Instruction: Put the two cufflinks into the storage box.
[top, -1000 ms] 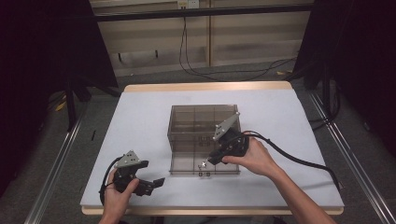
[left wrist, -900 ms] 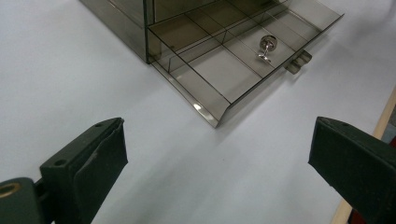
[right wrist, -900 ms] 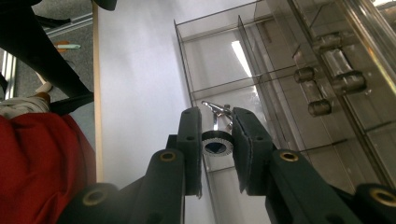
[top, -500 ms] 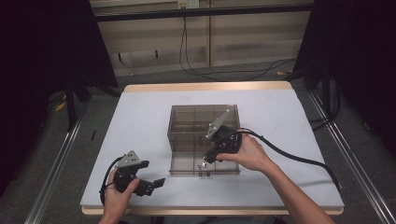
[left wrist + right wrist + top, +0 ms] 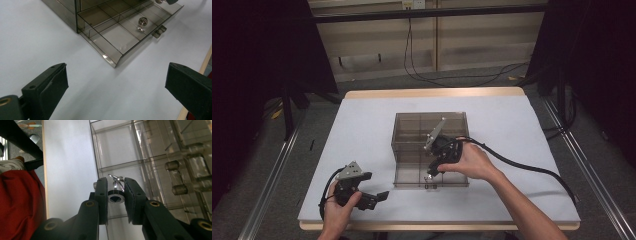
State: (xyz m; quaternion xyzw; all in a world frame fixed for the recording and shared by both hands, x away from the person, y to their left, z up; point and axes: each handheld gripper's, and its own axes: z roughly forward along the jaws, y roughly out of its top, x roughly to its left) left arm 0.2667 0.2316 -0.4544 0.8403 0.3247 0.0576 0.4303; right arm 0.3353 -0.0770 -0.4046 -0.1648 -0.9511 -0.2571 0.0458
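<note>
Smoked clear plastic organizer box is sitting on the white bench, one drawer pulled out of it, and that's where the action is happening. The right tongs are clamping on one small silver ring with a dark round top, holding it right over the open drawer. A second ring is lying in a drawer compartment, just beside those tongs. The left tongs are hanging with jaws wide apart, nothing between them, well short of the drawer's front corner. So: two rings, one drawer, two tongs.
</note>
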